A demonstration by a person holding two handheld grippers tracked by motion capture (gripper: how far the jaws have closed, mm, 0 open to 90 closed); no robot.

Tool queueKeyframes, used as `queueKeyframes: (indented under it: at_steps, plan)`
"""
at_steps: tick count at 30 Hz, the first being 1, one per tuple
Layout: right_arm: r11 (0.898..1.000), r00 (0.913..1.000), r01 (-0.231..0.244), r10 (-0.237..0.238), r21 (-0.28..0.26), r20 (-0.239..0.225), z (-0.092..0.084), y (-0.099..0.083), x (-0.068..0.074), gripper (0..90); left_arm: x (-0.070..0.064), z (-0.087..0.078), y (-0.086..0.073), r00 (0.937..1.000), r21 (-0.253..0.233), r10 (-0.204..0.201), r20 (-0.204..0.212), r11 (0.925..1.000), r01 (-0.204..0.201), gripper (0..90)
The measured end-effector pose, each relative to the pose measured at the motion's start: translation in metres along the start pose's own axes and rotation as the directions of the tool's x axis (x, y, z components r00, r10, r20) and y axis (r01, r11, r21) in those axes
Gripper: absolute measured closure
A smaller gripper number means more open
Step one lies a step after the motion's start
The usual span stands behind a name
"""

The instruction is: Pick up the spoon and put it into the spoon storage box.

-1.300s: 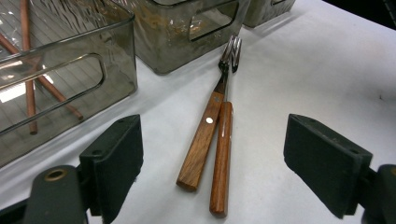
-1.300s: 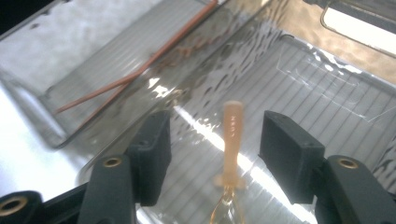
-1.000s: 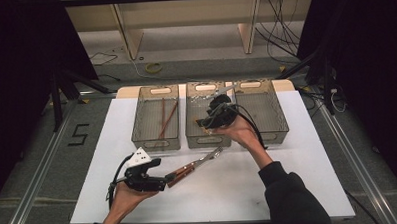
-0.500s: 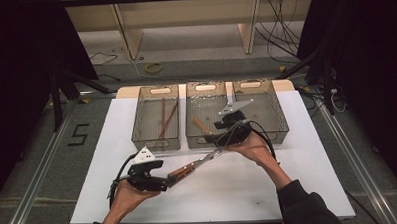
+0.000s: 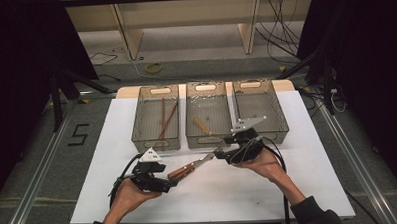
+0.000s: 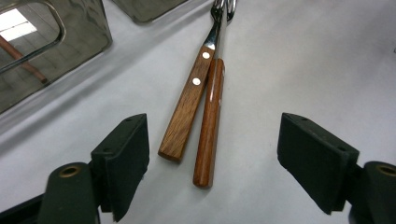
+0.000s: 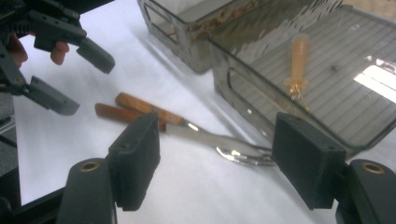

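Two wooden-handled utensils (image 5: 191, 168) lie side by side on the white table (image 5: 289, 189); one is a riveted fork (image 6: 189, 100), the other has a smooth round handle (image 6: 208, 130). My left gripper (image 5: 168, 185) is open, its jaws having just been closing, and the handle ends lie between the pads untouched. My right gripper (image 5: 222, 153) is open at the metal ends, its jaws having just been opening. The fork's neck (image 7: 210, 135) runs between its jaws (image 7: 217, 126), apart from both pads. The left gripper (image 7: 70, 70) shows beyond the handles.
Three mesh baskets stand at the back: the left basket (image 5: 155, 143) holds brown sticks (image 5: 164, 120), the middle basket (image 5: 207, 141) a small wooden-handled piece (image 5: 202, 124), and the right basket (image 5: 279, 129) sits just behind my right gripper. Cables trail from both grippers.
My right gripper has come from above the middle basket down and toward the near side, to the utensils' metal ends. The left hand has stayed put by the handles.
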State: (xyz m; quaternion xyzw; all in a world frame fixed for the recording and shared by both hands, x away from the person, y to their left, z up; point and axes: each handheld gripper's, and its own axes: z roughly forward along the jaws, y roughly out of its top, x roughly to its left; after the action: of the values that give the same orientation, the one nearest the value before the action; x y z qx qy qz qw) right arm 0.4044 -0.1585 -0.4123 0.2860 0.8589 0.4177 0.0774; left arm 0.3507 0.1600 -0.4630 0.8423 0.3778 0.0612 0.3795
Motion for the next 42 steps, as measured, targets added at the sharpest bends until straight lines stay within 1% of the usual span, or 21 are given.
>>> queueKeyframes:
  at_steps: [4, 10, 14, 16, 17, 22, 26, 29, 32, 34, 35, 38, 40, 41, 42]
  plan:
    - [1.000, 1.0000, -0.008, 0.008, -0.002, -0.005, -0.002, -0.006, 0.001, 32.4, 0.000, 0.002, 0.001, 0.9999, 0.027, 0.001, 0.011, 0.9996, -0.002, 26.4]
    - [1.000, 0.9998, -0.012, 0.012, -0.007, -0.014, -0.001, -0.012, 0.002, 31.6, -0.003, 0.006, 0.003, 0.9999, 0.065, 0.006, 0.016, 0.9979, -0.007, 28.2]
    - [1.000, 0.9998, -0.013, 0.013, -0.001, -0.016, 0.000, -0.014, 0.003, 30.1, -0.003, 0.008, 0.005, 0.9997, 0.091, 0.024, 0.009, 0.9955, -0.025, 30.5]
    - [1.000, 0.9997, -0.015, 0.014, -0.002, -0.021, 0.000, -0.016, 0.003, 29.9, -0.003, 0.009, 0.006, 0.9997, 0.104, 0.022, 0.006, 0.9943, -0.022, 32.2]
    - [1.000, 0.9997, -0.016, 0.016, -0.001, -0.020, -0.001, -0.016, 0.003, 29.7, -0.003, 0.010, 0.007, 0.9995, 0.116, 0.032, 0.006, 0.9927, -0.033, 32.6]
    - [1.000, 0.9995, -0.018, 0.018, 0.003, -0.027, -0.003, -0.021, 0.004, 29.7, -0.005, 0.014, 0.009, 0.9992, 0.157, 0.039, 0.003, 0.9869, -0.039, 35.1]
    - [1.000, 0.9993, -0.024, 0.025, 0.007, -0.028, -0.003, -0.024, 0.004, 29.5, -0.004, 0.015, 0.010, 0.9990, 0.174, 0.045, 0.006, 0.9837, -0.045, 37.1]
    - [1.000, 0.9992, -0.026, 0.026, 0.004, -0.031, -0.004, -0.026, 0.005, 29.3, -0.004, 0.015, 0.011, 0.9992, 0.187, 0.040, 0.000, 0.9816, -0.039, 38.4]
    - [1.000, 0.9990, -0.028, 0.028, 0.003, -0.035, -0.006, -0.027, 0.005, 29.3, -0.003, 0.016, 0.011, 0.9988, 0.201, 0.048, 0.002, 0.9785, -0.048, 40.8]
    - [1.000, 0.9989, -0.029, 0.029, 0.003, -0.037, -0.006, -0.028, 0.006, 29.3, -0.003, 0.017, 0.012, 0.9988, 0.216, 0.048, 0.004, 0.9753, -0.048, 42.0]
    - [1.000, 0.9988, -0.031, 0.031, 0.003, -0.038, -0.006, -0.029, 0.006, 29.2, -0.003, 0.017, 0.012, 0.9990, 0.218, 0.046, 0.001, 0.9749, -0.045, 42.7]
    - [0.999, 0.9985, -0.036, 0.036, 0.007, -0.041, -0.006, -0.031, 0.006, 29.3, -0.003, 0.019, 0.012, 0.9988, 0.240, 0.048, 0.006, 0.9696, -0.048, 44.7]
    - [0.999, 0.9985, -0.034, 0.034, 0.008, -0.042, -0.007, -0.032, 0.006, 29.3, -0.004, 0.021, 0.012, 0.9989, 0.246, 0.047, 0.006, 0.9681, -0.047, 46.3]
    - [0.999, 0.9985, -0.035, 0.035, 0.008, -0.043, -0.007, -0.032, 0.006, 29.3, -0.004, 0.022, 0.012, 0.9986, 0.258, 0.053, 0.005, 0.9646, -0.053, 46.9]
    - [0.999, 0.9985, -0.033, 0.034, 0.009, -0.044, -0.007, -0.033, 0.006, 29.3, -0.004, 0.023, 0.012, 0.9988, 0.263, 0.049, 0.005, 0.9635, -0.049, 47.3]
